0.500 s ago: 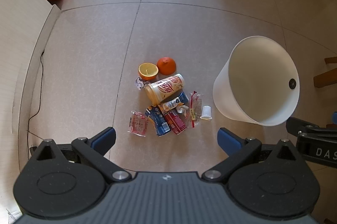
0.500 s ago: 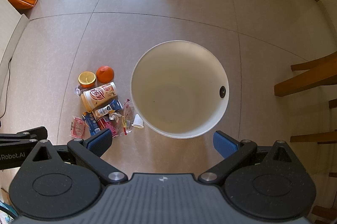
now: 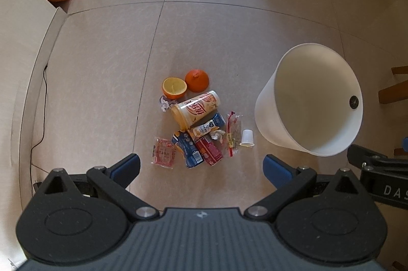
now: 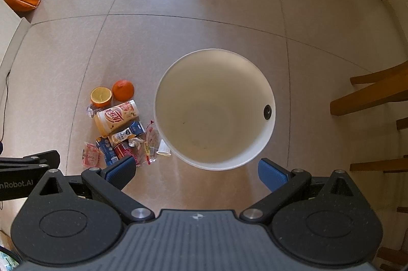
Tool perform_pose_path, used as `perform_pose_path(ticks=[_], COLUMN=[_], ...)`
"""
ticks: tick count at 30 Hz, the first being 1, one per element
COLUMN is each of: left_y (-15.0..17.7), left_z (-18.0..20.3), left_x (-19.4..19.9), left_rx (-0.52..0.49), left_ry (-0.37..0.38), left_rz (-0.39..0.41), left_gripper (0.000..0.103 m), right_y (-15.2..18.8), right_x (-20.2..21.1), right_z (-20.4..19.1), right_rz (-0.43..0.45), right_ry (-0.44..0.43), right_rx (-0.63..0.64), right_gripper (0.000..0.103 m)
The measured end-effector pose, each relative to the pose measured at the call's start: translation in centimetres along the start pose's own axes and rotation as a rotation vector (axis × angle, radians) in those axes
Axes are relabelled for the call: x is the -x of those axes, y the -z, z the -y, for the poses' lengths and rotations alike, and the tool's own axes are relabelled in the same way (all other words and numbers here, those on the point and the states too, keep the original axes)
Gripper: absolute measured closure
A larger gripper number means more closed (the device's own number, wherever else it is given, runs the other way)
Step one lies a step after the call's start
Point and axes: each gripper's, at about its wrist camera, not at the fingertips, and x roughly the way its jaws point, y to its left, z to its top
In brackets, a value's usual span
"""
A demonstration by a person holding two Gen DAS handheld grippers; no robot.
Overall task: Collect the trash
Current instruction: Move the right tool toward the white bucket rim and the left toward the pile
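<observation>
The left gripper (image 3: 201, 165) and right gripper (image 4: 195, 172) are both hanging wide open, holding nothing, pointing down at the tiled floor (image 3: 229, 41). Below the left one the trash pile (image 3: 196, 128) is lying: a tipped cup (image 3: 196, 110), crumpled wrappers, two orange halves (image 3: 185, 84) (one cut-side up). Just beside it the white bin (image 4: 215, 110) is standing empty.

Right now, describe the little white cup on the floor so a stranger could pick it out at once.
Find the big white bin standing on the tiled floor. A pile of trash lies beside it, and the small white cup lies on its side at the edge of the pile nearest the bin. Unlike the colourful printed wrappers and the orange halves, it is plain white.
</observation>
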Motion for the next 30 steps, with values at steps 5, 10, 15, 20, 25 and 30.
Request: perform_pose_path(ticks=[5, 10, 15, 20, 25, 30], left_y=[-0.5, -0.7, -0.8, -0.5, 0.0, 0.5], left_z=[0.6, 1.3, 1.7, 2.1, 2.3, 2.1], left_x=[-0.5, -1.3, -2.1, -3.9, -6.1, -8.2], left_rx=[-0.018, -0.030, -0.019, 0.002, 0.009, 0.035], left_ry=[0.000, -0.007, -0.015, -0.011, -0.005, -0.014], left_rz=[-0.003, -0.009, -0.013, -0.028, -0.031, -0.027], left_gripper=[0.001, 0.001, 0.001, 0.001, 0.001, 0.001], right_y=[-0.3, -0.6, -0.7, -0.8, -0.4, 0.1], right_x=[-0.6, -1.6, -2.9, -4.5, -6.6, -8.3], right_z=[0.5, 1.1, 1.5, 2.0, 2.7, 4.0], right_rz=[-0.002, -0.002, -0.012, -0.009, -0.005, -0.012], right_ry=[-0.001, -0.009, -0.027, -0.020, 0.005, 0.021], right_rx=[-0.017, -0.033, -0.043, -0.019, 0.001, -0.005], right_gripper=[0.000, 0.000, 0.000, 0.000, 0.000, 0.000])
